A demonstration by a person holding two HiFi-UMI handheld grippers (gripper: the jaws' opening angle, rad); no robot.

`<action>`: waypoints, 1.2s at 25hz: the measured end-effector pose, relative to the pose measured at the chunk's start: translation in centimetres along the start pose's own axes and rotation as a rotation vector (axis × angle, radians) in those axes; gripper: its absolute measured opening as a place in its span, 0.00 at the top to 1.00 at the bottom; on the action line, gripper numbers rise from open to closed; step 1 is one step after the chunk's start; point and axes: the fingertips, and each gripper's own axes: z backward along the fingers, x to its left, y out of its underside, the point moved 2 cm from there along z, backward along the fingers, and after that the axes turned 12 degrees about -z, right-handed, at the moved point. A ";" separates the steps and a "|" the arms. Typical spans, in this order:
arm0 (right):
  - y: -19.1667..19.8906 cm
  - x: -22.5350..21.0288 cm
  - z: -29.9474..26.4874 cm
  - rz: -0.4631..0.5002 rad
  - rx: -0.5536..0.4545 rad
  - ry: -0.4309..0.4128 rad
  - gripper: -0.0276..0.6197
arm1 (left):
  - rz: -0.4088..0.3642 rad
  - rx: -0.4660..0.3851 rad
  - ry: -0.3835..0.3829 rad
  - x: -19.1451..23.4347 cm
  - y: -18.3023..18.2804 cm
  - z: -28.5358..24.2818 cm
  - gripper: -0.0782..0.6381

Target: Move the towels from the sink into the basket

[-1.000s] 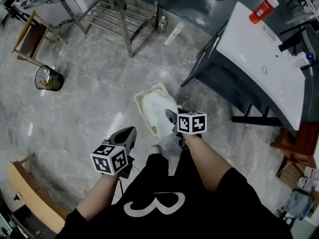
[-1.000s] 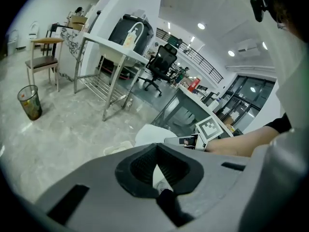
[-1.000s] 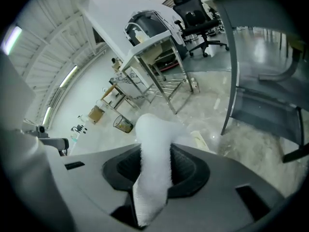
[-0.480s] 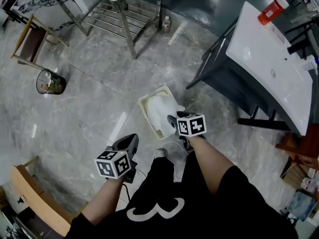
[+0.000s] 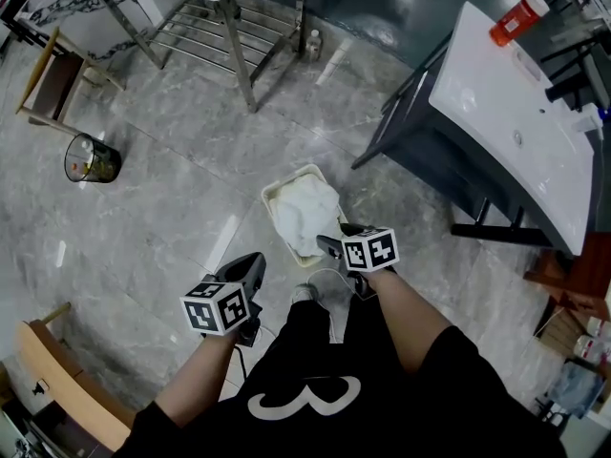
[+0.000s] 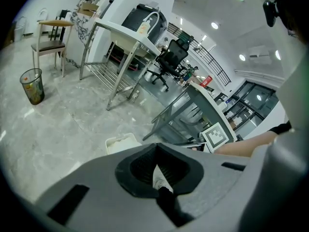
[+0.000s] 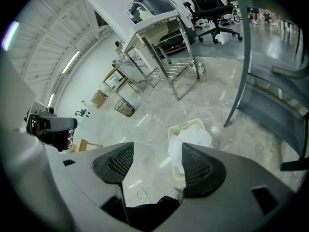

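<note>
A cream basket [image 5: 277, 192] stands on the grey floor with a white towel [image 5: 307, 213] heaped in it, one fold draped over the near rim. My right gripper [image 5: 326, 246] hovers just this side of the basket. Its jaws have just been opening and now stand open with nothing between them. In the right gripper view the towel [image 7: 192, 139] and basket [image 7: 179, 128] show beyond the right gripper [image 7: 155, 153]. My left gripper [image 5: 250, 261] hangs lower left of the basket, shut and empty; in the left gripper view the left gripper [image 6: 155, 147] has its tips together. The white sink counter [image 5: 506, 113] is at the right.
An orange bottle [image 5: 520, 19] stands on the sink counter's far end. A steel-legged table [image 5: 229, 27] is at the top. A mesh waste bin [image 5: 93, 158] stands at the left and a wooden chair [image 5: 48, 370] at the lower left. My own legs and shoes are below the grippers.
The towel has left the right gripper and settled into the basket. The right jaws have spread apart. Both grippers have come down a little.
</note>
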 end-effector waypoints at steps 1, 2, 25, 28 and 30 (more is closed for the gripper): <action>0.2 0.1 0.4 -0.009 -0.007 -0.008 0.51 | 0.002 -0.001 0.004 0.0 0.0 0.0 0.88; 0.3 0.4 0.8 -0.013 -0.020 -0.017 0.51 | 0.004 -0.003 0.009 -0.1 0.0 0.0 0.88; 2.9 18.2 40.1 0.384 -0.567 -0.480 0.95 | -0.281 -0.362 0.201 -27.6 -8.9 16.5 0.88; 4.5 19.5 44.6 0.424 -0.644 -0.494 0.95 | -0.345 -0.422 0.237 -32.2 -9.0 19.9 0.88; 5.1 20.7 47.0 0.474 -0.685 -0.501 0.95 | -0.383 -0.470 0.260 -34.8 -9.5 21.7 0.88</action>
